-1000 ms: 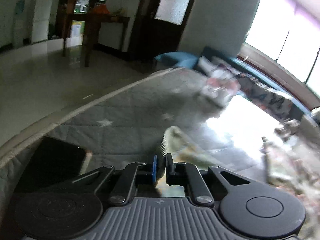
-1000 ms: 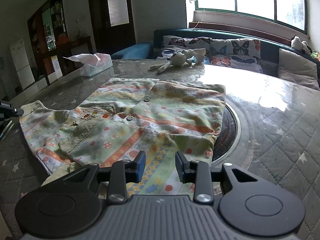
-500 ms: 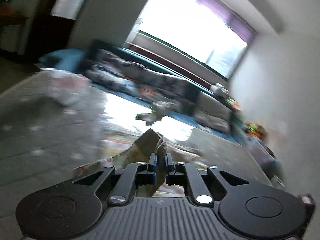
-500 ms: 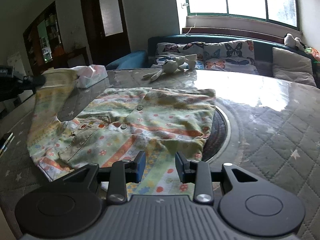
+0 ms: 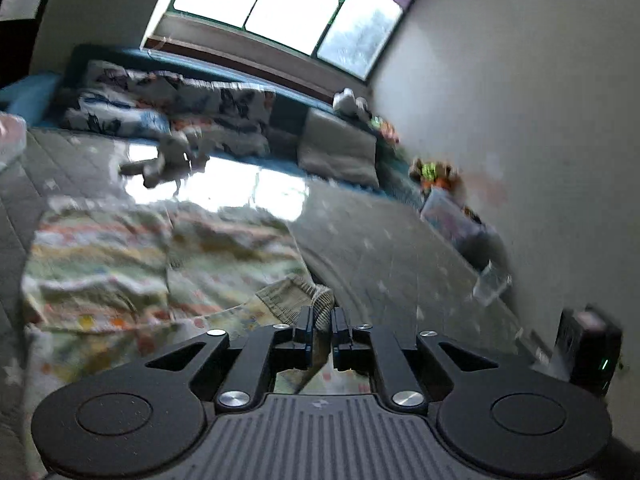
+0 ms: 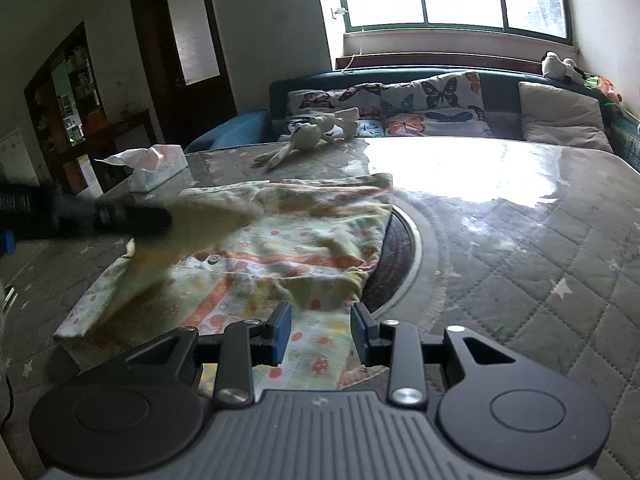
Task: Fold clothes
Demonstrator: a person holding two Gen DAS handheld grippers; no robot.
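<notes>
A small patterned children's shirt (image 6: 296, 248) with buttons lies flat on the quilted table cover (image 6: 540, 264); it also shows in the left wrist view (image 5: 120, 264). My left gripper (image 5: 320, 322) is shut on the shirt's ribbed sleeve cuff (image 5: 294, 294) and holds it lifted over the shirt body. In the right wrist view the left gripper (image 6: 132, 218) shows blurred, with the sleeve (image 6: 208, 220) hanging from it. My right gripper (image 6: 322, 330) is open and empty, low over the shirt's near hem.
A tissue box (image 6: 156, 166) and a white plush rabbit (image 6: 308, 136) sit at the table's far side. A round dark inset (image 6: 394, 260) lies partly under the shirt. A sofa with butterfly cushions (image 6: 432, 108) stands behind. A dark device (image 5: 588, 344) stands at the right.
My left gripper has lifted the sleeve from the table's left side and swung it right, over the shirt body. My right gripper has stayed open near the hem.
</notes>
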